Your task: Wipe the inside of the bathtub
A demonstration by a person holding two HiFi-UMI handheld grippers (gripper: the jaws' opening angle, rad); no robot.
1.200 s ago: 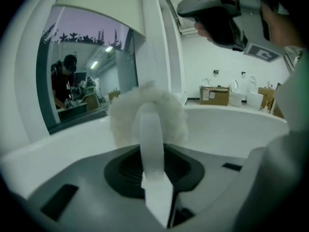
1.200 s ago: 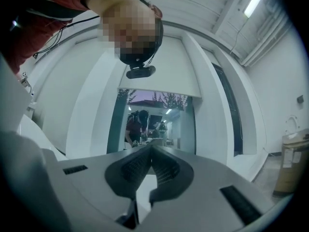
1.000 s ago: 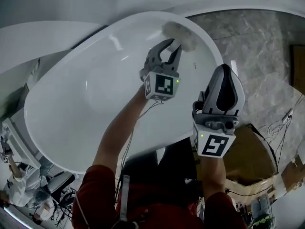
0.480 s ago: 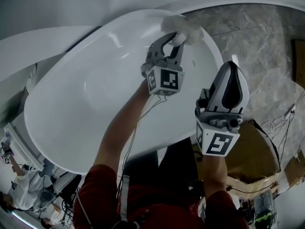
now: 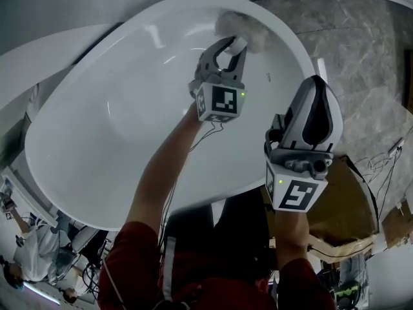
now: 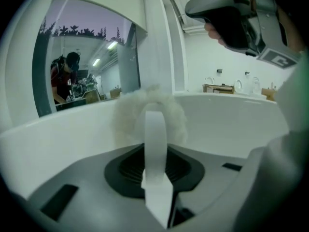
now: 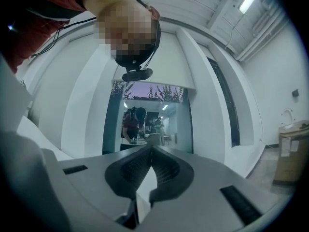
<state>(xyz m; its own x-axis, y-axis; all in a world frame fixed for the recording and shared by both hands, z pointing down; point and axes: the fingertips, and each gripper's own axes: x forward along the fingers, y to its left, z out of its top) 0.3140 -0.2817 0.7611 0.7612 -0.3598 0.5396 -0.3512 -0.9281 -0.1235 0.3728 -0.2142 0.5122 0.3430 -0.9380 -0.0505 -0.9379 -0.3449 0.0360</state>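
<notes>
Head view: left gripper (image 5: 231, 49) presses fluffy pad (image 5: 244, 32) to bathtub (image 5: 97, 128) inner wall, near far rim.
Left gripper view: fingers clamped on pad's strap (image 6: 155, 134), for wiping.
Right gripper view: right gripper (image 7: 150, 151) fingers together, empty; likely parked clear.

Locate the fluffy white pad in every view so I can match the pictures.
Head view: the fluffy white pad is at top centre, against the far inner wall of the bathtub, just under its rim.
Left gripper view: the pad is at centre frame, its white handle loop rising between the jaws.
Right gripper view: not in it.
Shared landmark: the bathtub's white rim by the pad, seen in the head and left gripper views.
</notes>
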